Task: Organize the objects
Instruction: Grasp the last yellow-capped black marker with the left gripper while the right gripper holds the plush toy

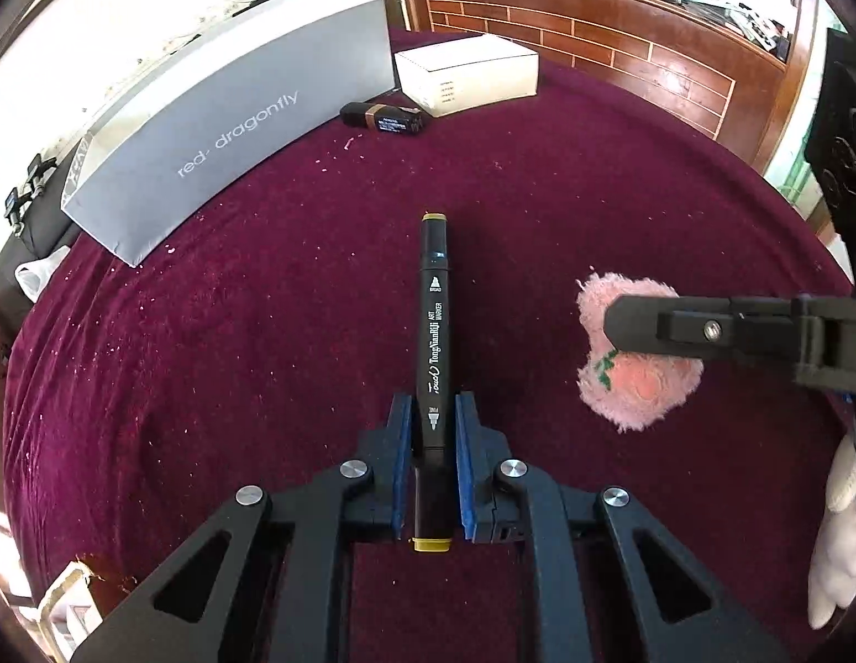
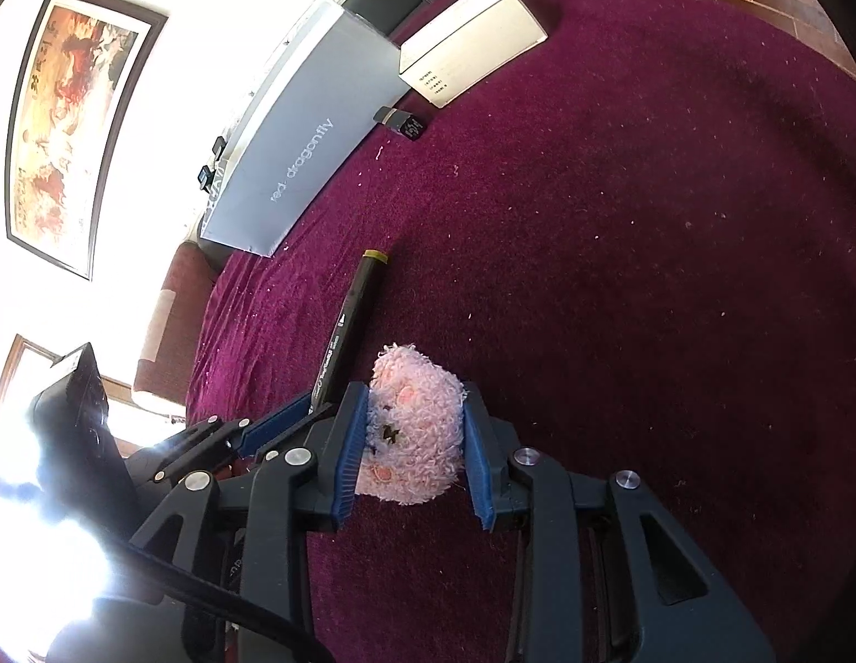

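Our left hand-held gripper (image 1: 433, 414) is clenched on the black marker (image 1: 434, 331), and our right hand-held gripper (image 2: 414, 431) grasps the pink plush toy (image 2: 414, 425). Gripped near one end, the marker may swing loose when lifted.

Open maroon cloth (image 1: 262, 331) before grey box (image 1: 229, 127), white box (image 1: 466, 74).

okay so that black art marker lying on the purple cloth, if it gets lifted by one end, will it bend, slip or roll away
The marker looks like a stiff plastic barrel, so it should probably stay straight. The left gripper grips near one capped end, so the long free end may droop or pivot between the pads. If dropped, the fuzzy purple cloth would likely stop it rolling far.
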{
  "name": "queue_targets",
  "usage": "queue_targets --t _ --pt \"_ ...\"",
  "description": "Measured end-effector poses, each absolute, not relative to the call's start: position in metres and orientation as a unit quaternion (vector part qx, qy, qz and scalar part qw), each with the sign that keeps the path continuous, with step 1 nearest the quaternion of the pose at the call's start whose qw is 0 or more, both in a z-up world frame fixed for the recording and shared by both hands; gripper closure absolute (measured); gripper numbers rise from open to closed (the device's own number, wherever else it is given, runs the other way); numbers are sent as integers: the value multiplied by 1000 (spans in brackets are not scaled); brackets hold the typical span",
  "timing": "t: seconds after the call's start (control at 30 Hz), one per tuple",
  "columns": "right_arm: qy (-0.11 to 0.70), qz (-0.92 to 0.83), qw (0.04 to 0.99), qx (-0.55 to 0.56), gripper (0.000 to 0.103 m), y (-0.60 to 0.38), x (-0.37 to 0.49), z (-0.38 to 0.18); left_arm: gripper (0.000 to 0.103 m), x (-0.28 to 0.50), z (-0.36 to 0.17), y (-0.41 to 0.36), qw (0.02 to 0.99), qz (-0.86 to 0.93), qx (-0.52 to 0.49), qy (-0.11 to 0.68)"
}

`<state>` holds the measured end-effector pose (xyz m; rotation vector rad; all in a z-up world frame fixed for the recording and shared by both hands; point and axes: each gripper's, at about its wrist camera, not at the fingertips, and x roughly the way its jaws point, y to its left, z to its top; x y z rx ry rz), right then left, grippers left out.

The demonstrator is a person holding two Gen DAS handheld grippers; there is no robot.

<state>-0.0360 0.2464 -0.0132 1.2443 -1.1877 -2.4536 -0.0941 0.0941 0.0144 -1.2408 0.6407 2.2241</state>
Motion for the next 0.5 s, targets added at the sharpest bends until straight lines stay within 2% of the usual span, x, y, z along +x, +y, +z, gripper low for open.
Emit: queue_targets --t 0.17,0.27,0.33,0.5 --pt "-382 -823 70 415 71 243 -36 -11 91 -90 10 109 230 837 -418 267" --pt "-368 -829 69 416 64 238 -35 -8 91 -82 7 116 211 851 -389 284" --pt "-356 -834 70 417 59 234 -35 -5 91 -79 7 113 204 856 -383 281" --pt "-316 -849 58 420 59 223 -34 -2 92 -89 12 99 210 852 -422 229"
